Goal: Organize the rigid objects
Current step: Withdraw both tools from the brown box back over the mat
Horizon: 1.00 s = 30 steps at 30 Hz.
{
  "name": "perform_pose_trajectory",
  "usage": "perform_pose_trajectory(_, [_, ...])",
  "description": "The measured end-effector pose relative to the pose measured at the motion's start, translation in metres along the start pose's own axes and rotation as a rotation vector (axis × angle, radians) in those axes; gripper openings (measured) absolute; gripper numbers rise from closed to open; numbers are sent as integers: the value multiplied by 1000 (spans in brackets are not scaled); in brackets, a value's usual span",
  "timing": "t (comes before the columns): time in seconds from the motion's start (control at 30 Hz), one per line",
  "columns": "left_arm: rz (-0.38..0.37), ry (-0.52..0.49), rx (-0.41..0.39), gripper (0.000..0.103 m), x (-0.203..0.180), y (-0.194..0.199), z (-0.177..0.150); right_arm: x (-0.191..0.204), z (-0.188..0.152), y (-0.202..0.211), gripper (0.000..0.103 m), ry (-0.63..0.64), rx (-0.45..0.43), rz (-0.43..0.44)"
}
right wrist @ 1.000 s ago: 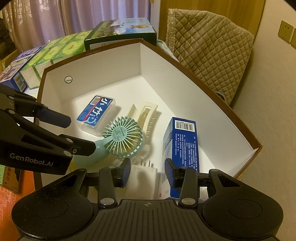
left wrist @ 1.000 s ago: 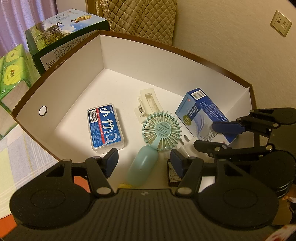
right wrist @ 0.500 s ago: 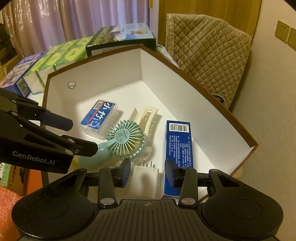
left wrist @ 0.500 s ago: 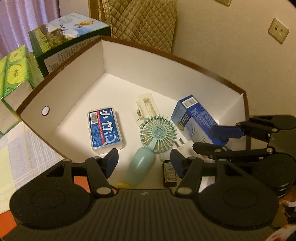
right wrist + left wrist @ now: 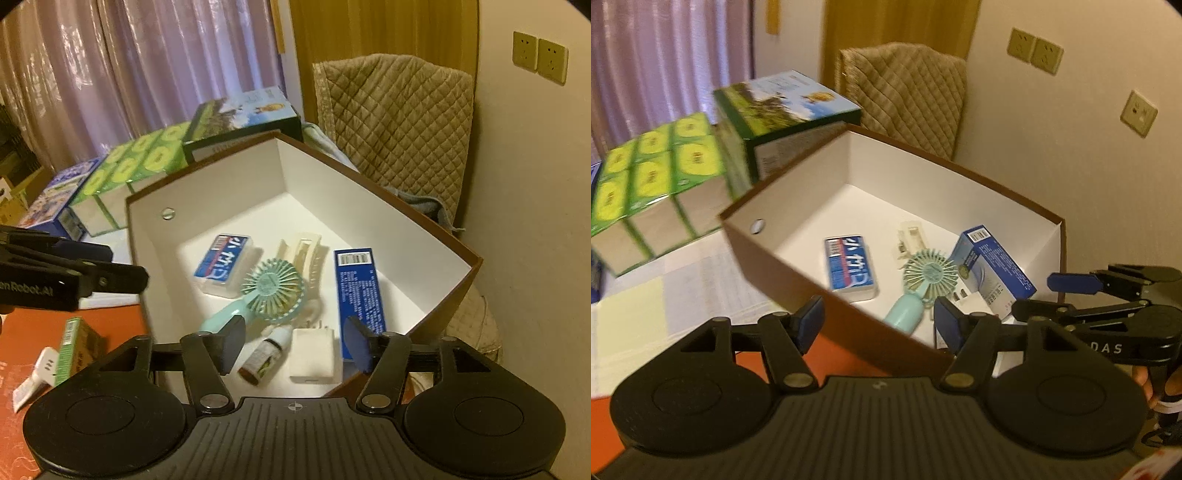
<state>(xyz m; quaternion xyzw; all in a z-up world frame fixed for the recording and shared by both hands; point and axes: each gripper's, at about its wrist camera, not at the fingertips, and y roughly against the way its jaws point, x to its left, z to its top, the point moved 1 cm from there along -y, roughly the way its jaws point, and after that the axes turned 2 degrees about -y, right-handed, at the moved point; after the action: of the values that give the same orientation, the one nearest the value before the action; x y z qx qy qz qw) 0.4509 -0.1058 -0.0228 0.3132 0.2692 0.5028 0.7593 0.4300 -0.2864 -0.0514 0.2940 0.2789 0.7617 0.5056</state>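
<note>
Box (image 5: 424,236), brown outside and white inside, sits open on the surface (image 5: 37,332), and we see all sorted things lying on its floor. Fan (image 5: 271,291), mint green, lies near the box middle, handle pointing to the box's near-left wall. Toothpick case (image 5: 223,264), blue label, lies just left of the fan head, closer to the box wall with the round hole. Hair clip (image 5: 306,254), cream, lies behind the fan head, touching or nearly so; we cannot tell which. Blue carton (image 5: 360,295) lies flat right of the fan, along the box's right wall. Charger (image 5: 314,354), white, lies at the box's near corner, prongs toward the fan. Small bottle (image 5: 264,354), brown with white cap, lies just left of the charger.

We see the left gripper (image 5: 879,323) spread wide, nothing between its fingers, above the box's near wall. Right gripper (image 5: 293,343) is likewise spread and empty, over the box's near corner, bottle and charger showing between its fingers.

Outside the box: tissue packs (image 5: 140,162) and a green carton (image 5: 240,110) beyond its far-left wall, a small green box (image 5: 74,350) on the surface to its left, a quilted cover (image 5: 399,122) behind it.
</note>
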Motion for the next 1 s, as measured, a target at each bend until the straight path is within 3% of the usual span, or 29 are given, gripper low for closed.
perform_pose_trajectory(0.5, [110,151,-67,62,55,101,-78,67,-32,47,60,49,-38,98])
perform_pose_trajectory(1.0, [254,275,-57,62,113,157,-151,138,-69,27,61,137,61,196])
